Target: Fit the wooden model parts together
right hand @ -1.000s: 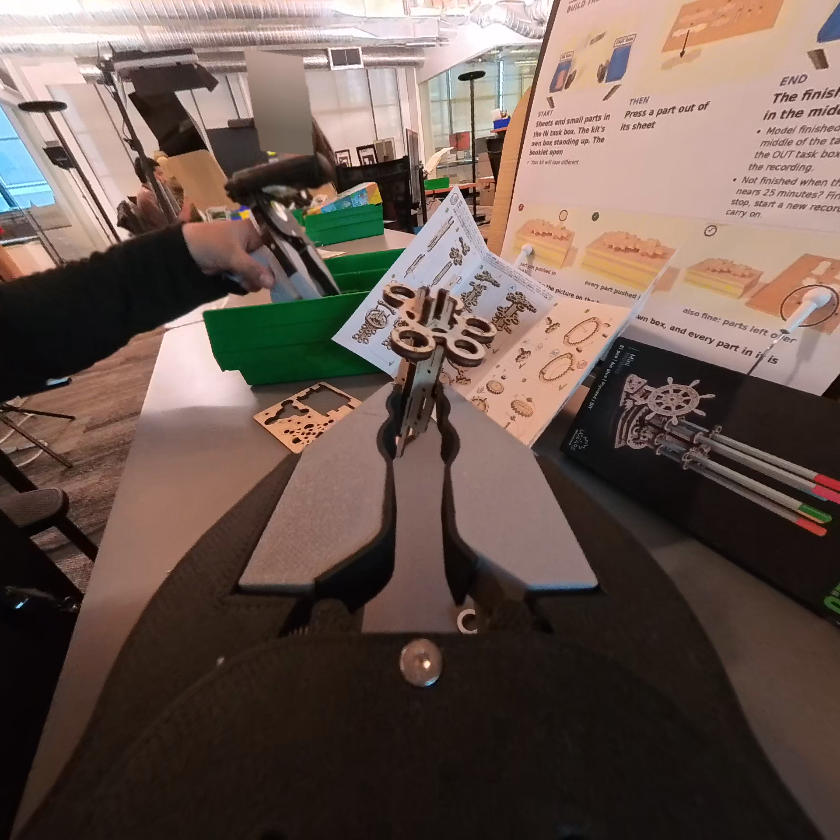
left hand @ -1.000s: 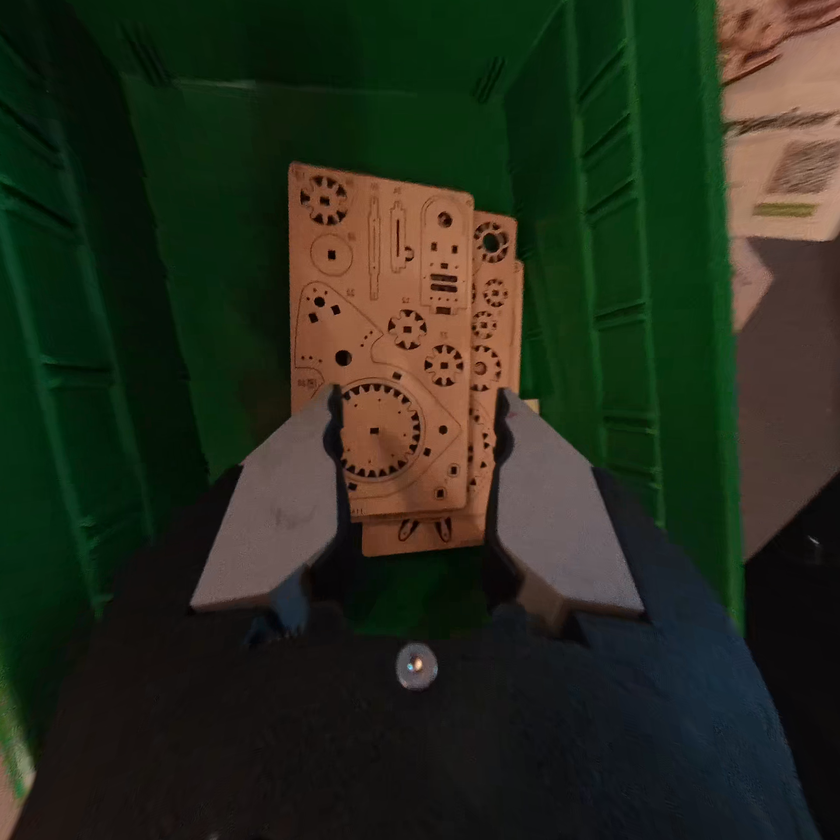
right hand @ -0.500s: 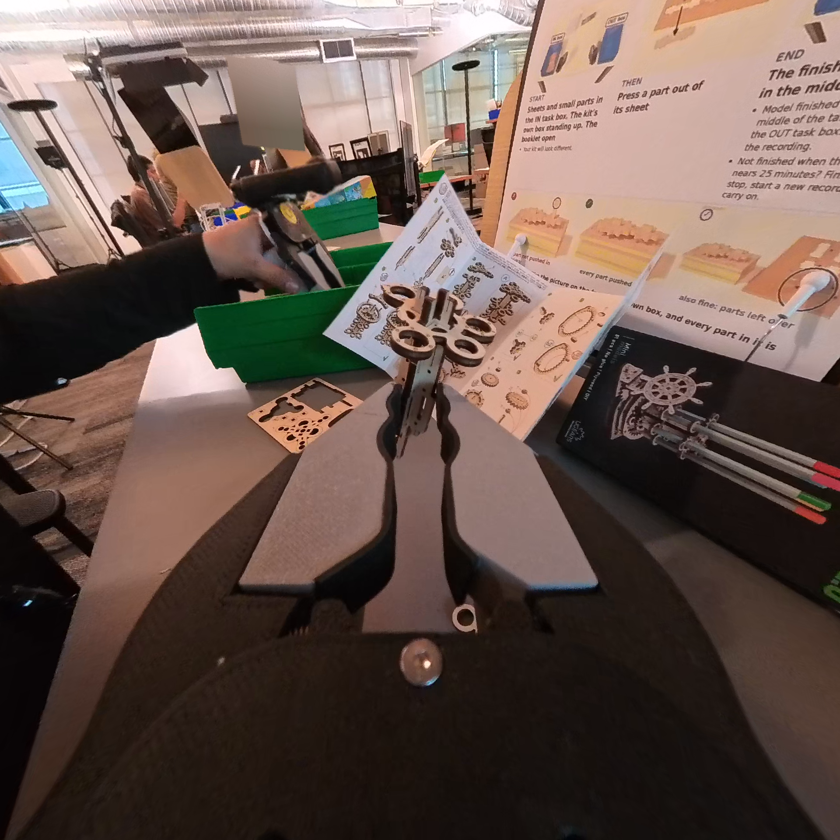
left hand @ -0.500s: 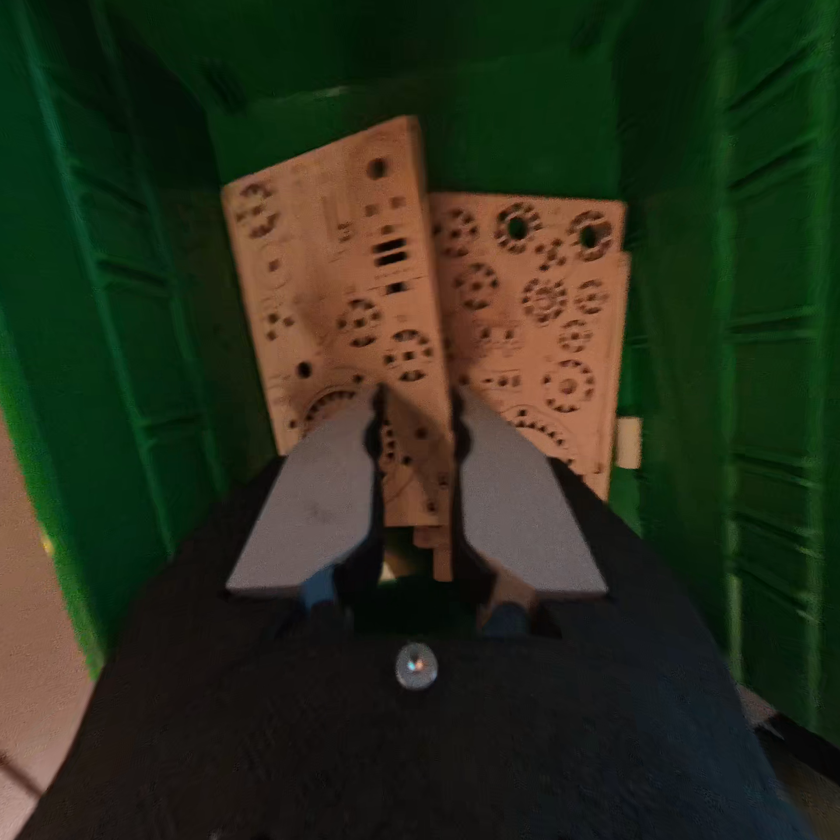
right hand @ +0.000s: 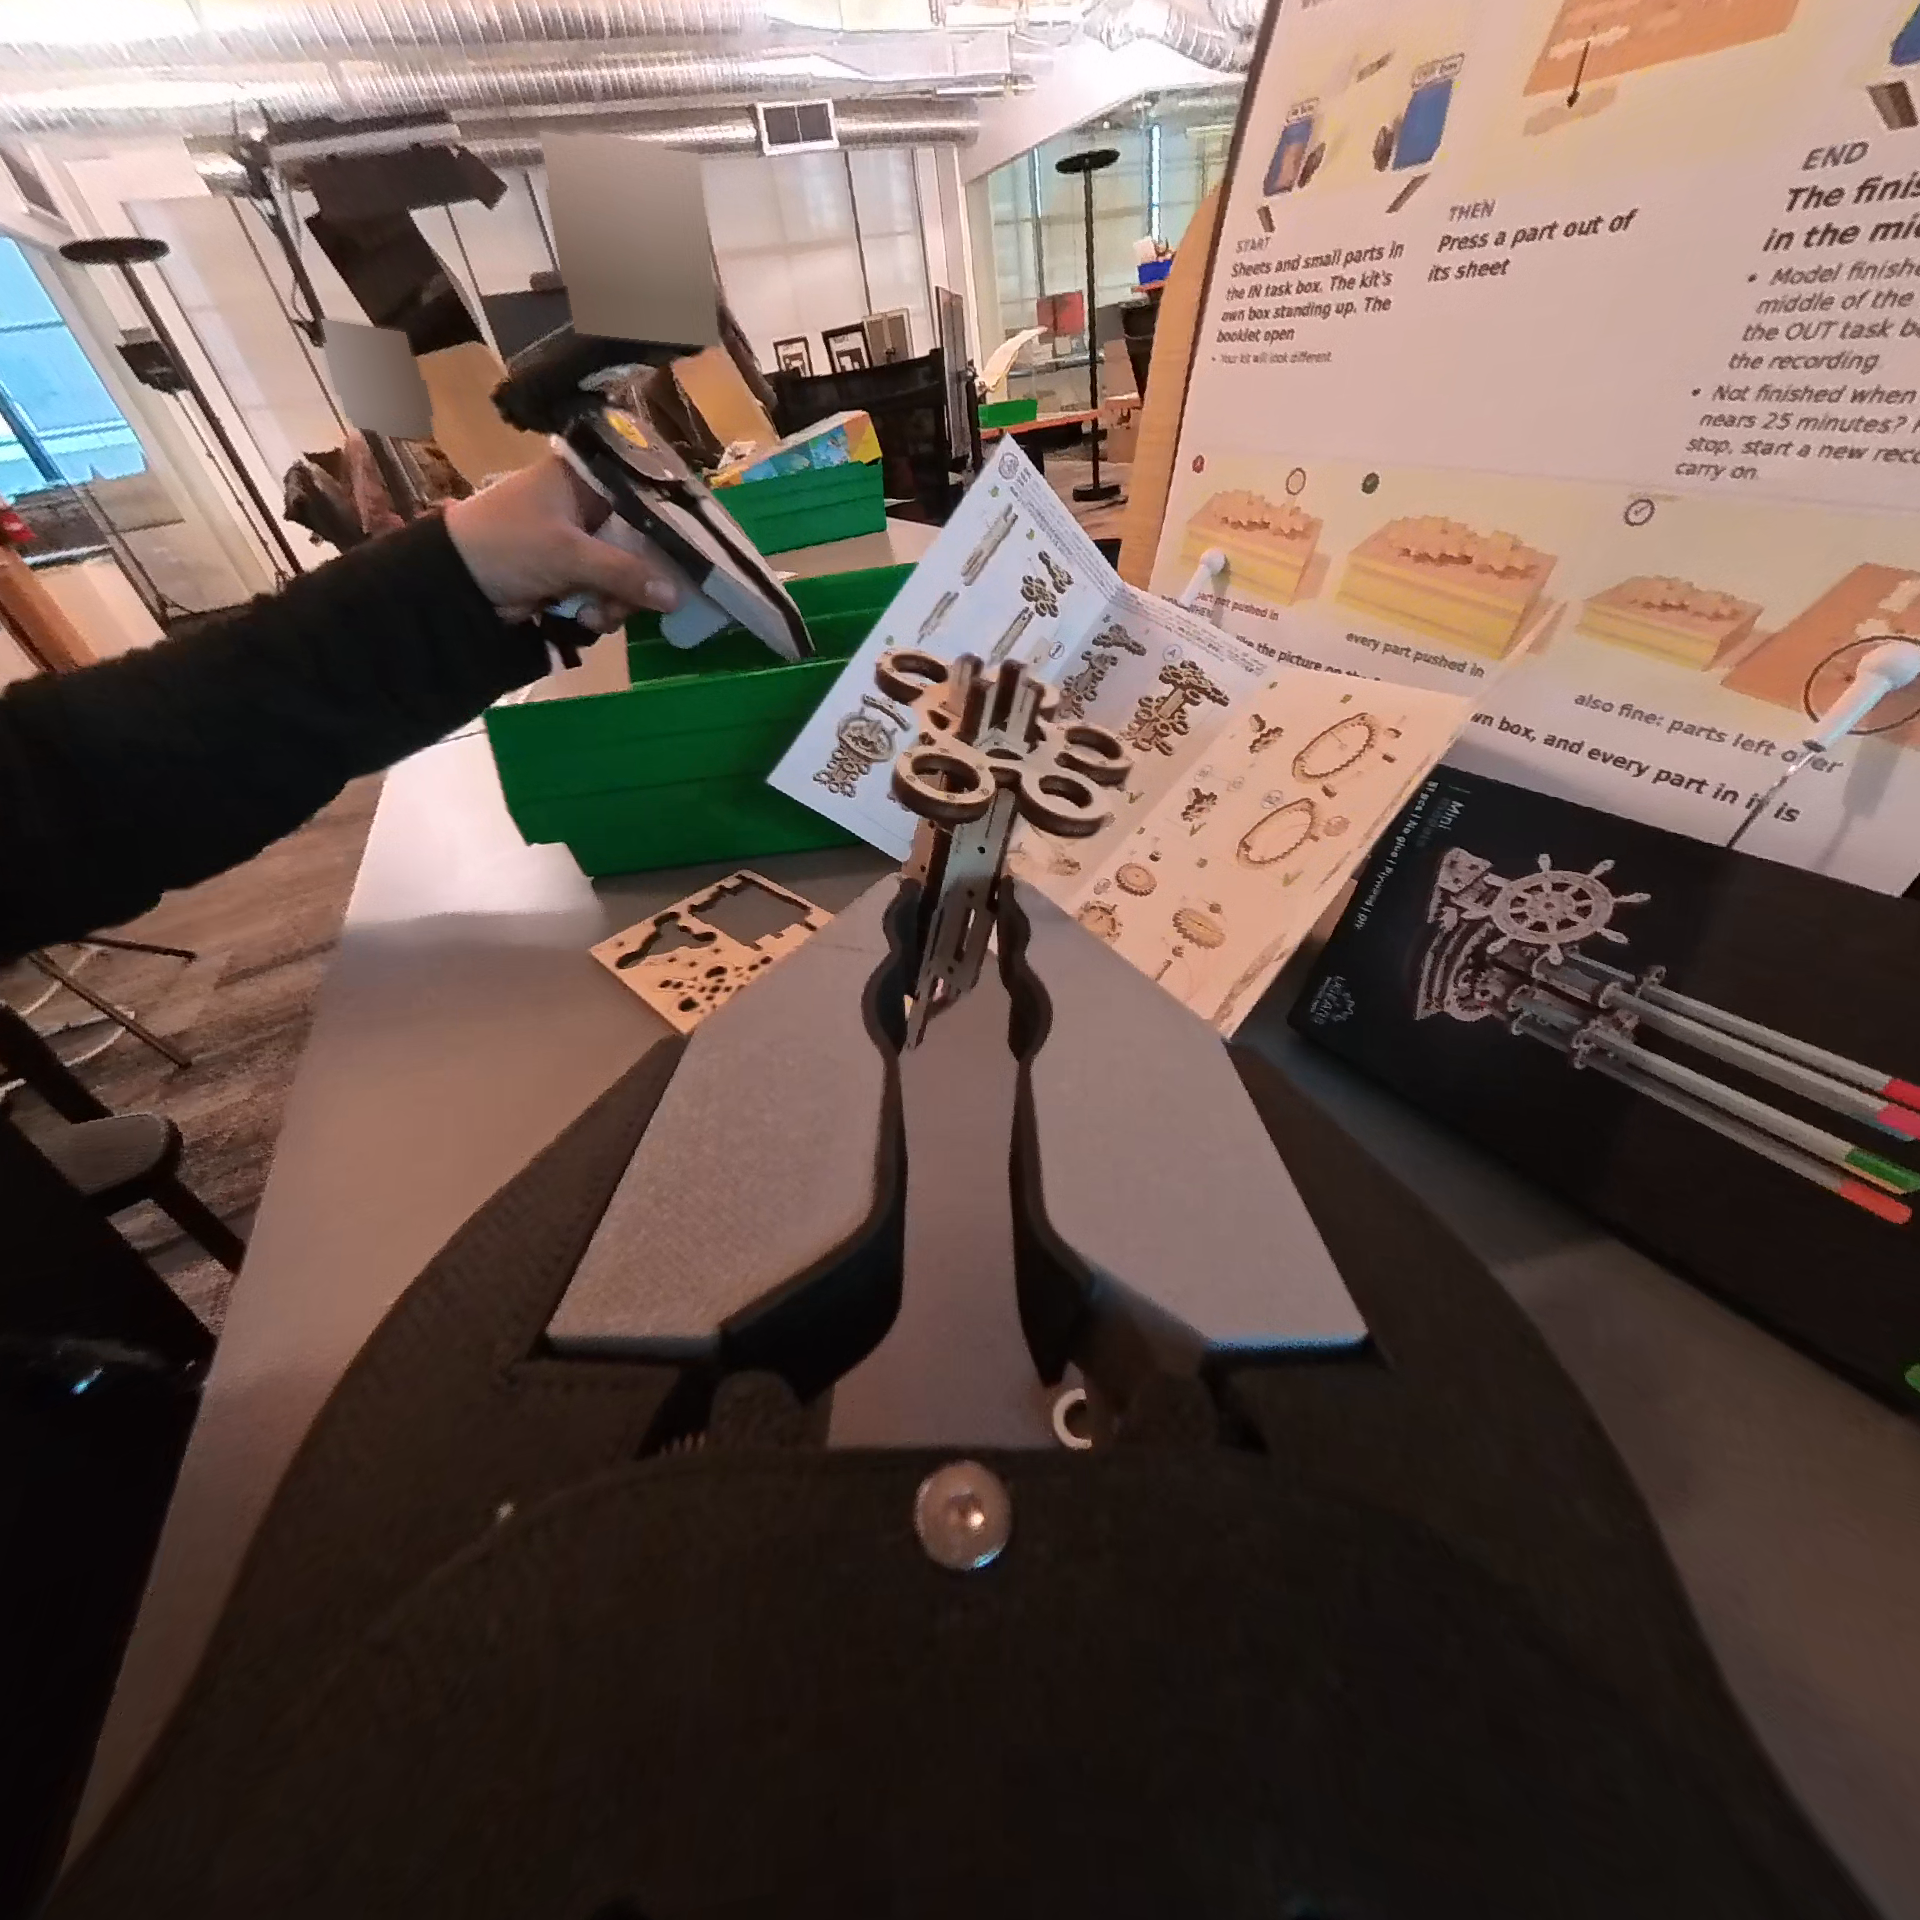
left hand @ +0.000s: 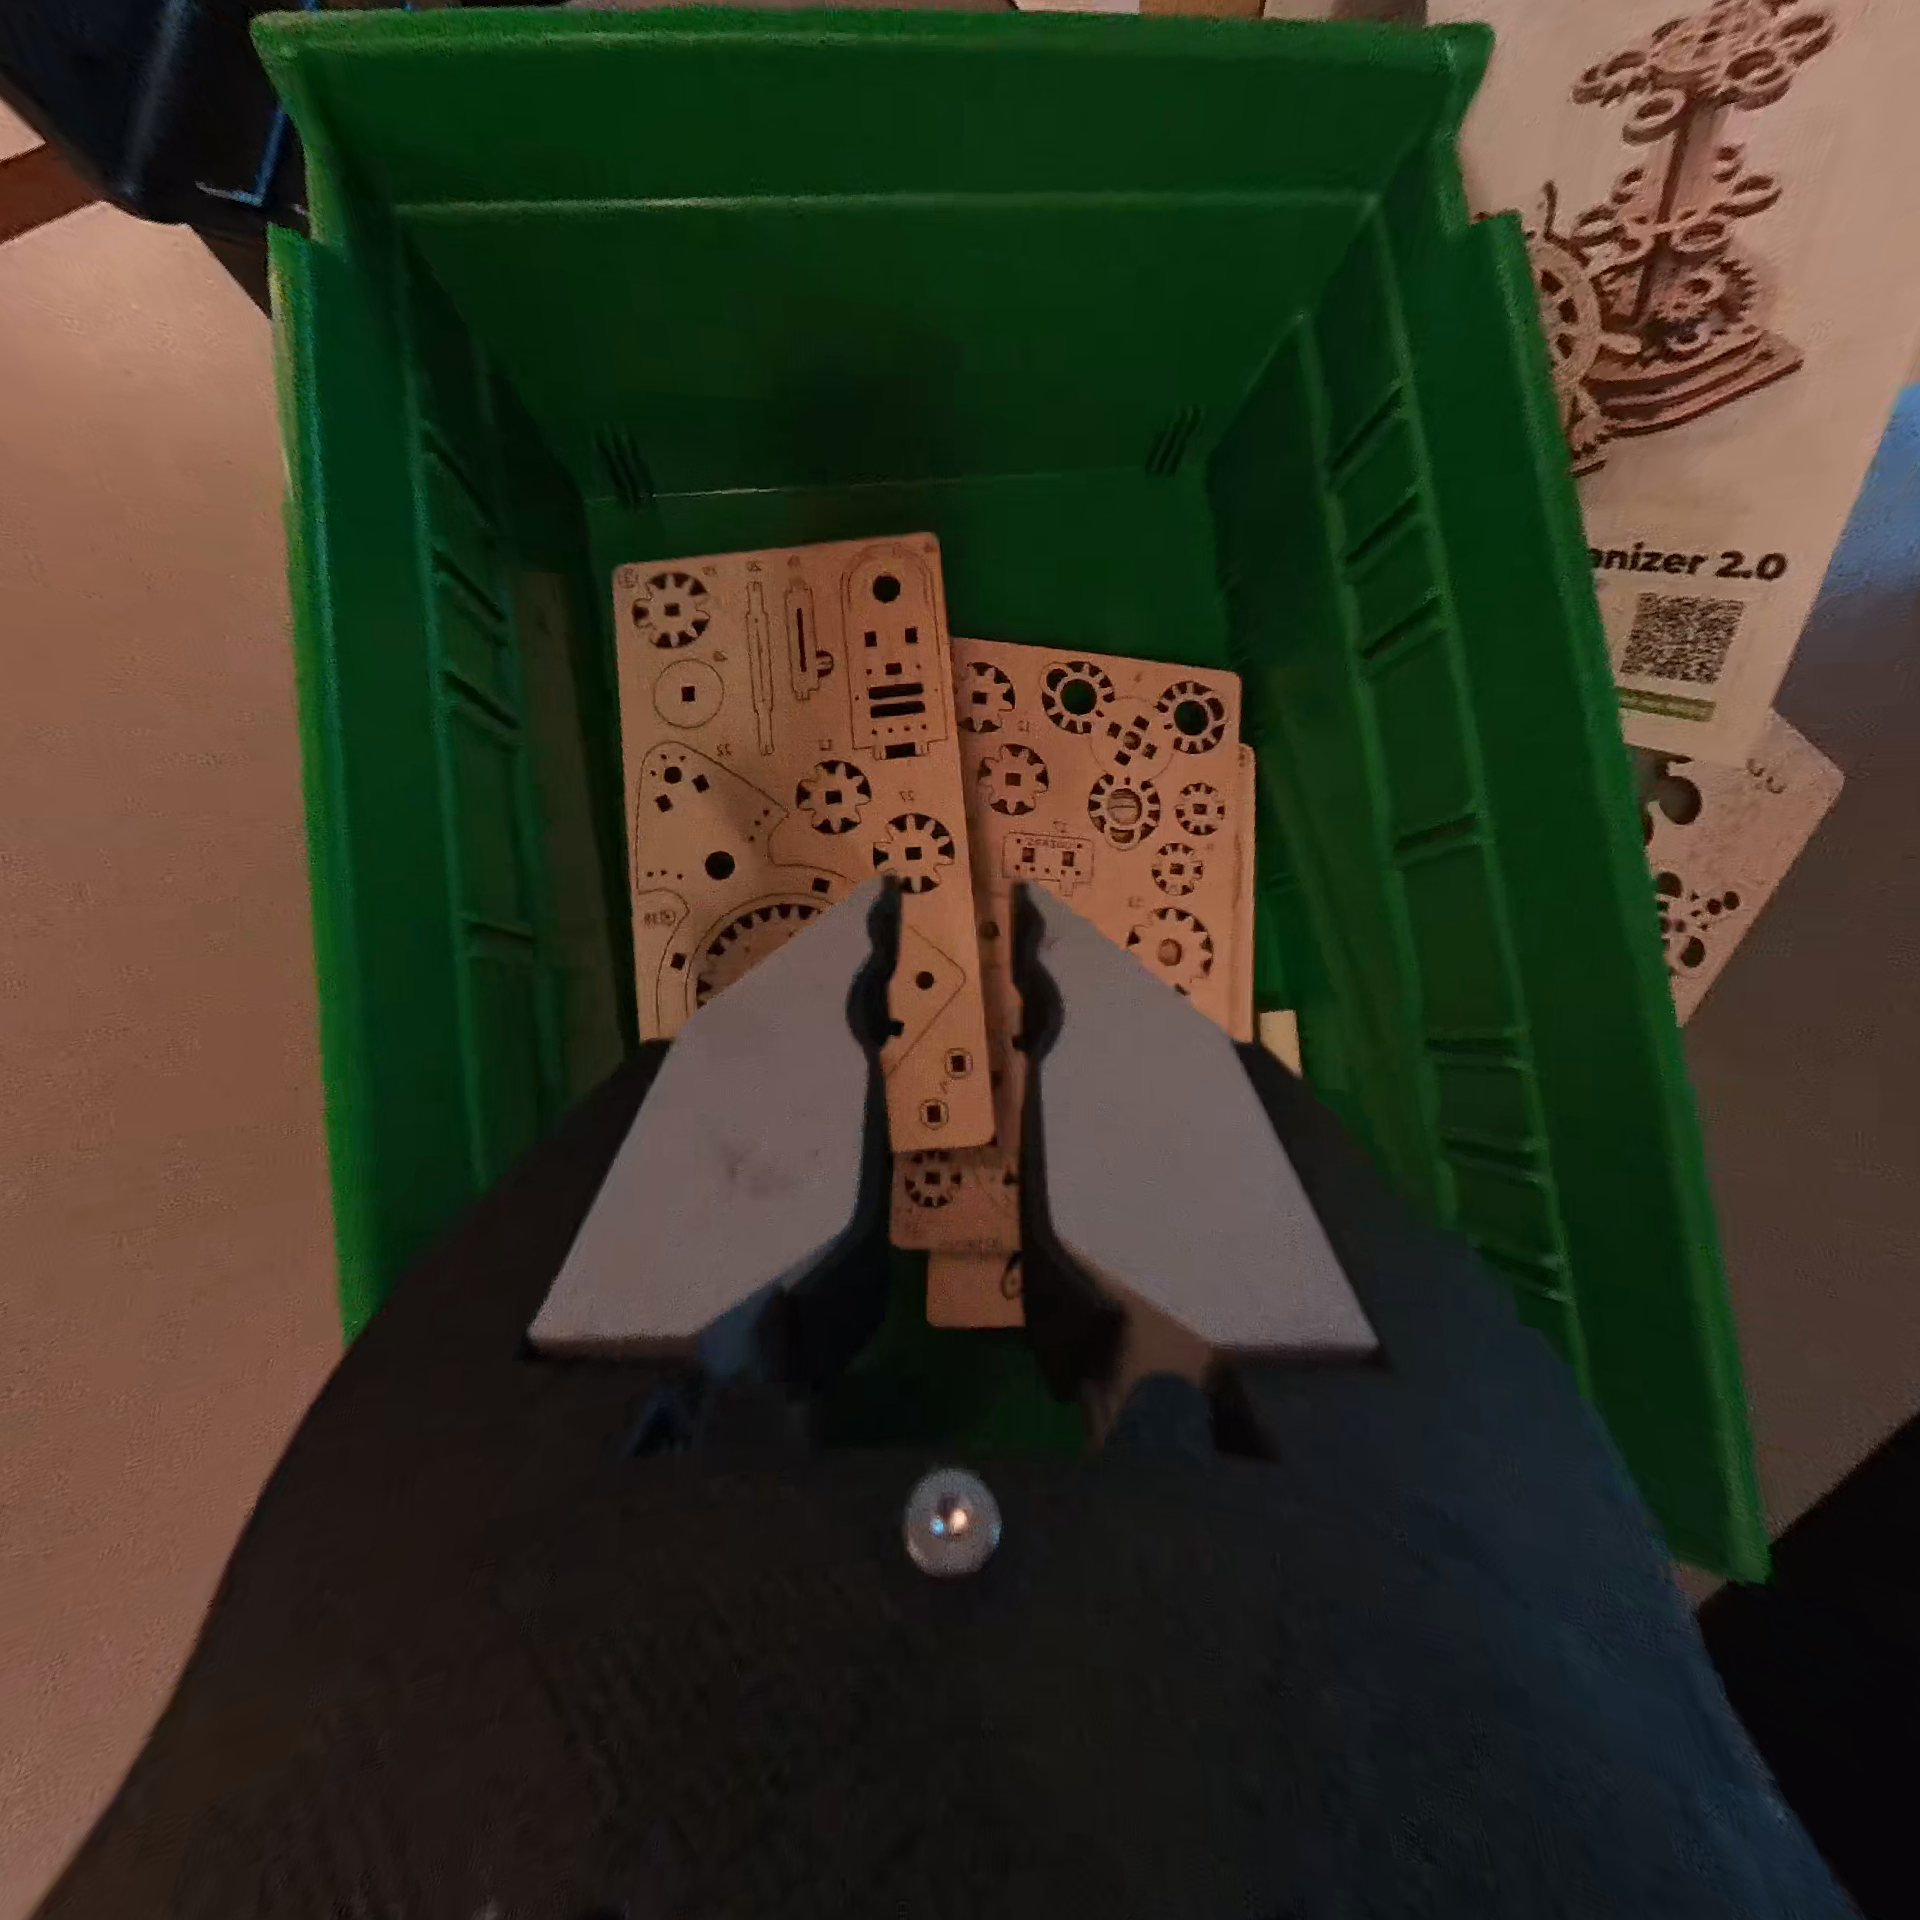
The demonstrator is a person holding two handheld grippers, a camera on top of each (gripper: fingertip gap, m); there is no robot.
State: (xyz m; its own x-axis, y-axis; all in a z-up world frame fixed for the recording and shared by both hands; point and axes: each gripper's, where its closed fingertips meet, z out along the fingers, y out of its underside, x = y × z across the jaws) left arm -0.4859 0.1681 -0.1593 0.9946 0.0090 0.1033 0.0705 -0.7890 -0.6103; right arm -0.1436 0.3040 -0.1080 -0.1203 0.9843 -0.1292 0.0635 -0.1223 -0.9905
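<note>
Several wooden part sheets (left hand: 790, 769) lie stacked in the bottom of a green bin (left hand: 436, 831). The top sheet sits to the left and uncovers a second sheet (left hand: 1122, 790). My left gripper (left hand: 951, 894) hangs over the bin, its jaws a narrow gap apart with nothing clamped between them; the sheets show through the gap. In the right wrist view the left gripper (right hand: 790, 644) points down into the green bin (right hand: 665, 769), held by a hand. My right gripper (right hand: 956, 894) is shut on the post of a wooden model (right hand: 997, 748) with a cluster of rings on top, held upright above the table.
An open instruction booklet (right hand: 1039, 623) leans by the bin, a black kit box (right hand: 1610, 997) lies at the right, and a poster board (right hand: 1558, 364) stands behind. A punched-out sheet (right hand: 717, 945) lies on the grey table (right hand: 436, 1039). A second green bin (right hand: 800, 509) is farther back. Spacing between my two grippers at the tips: around 40 centimetres.
My left gripper narrowed its jaws and pulled back up, so the whole bin shows. The top sheet slid left and uncovered the one beneath. The right gripper held the model nearly still.
</note>
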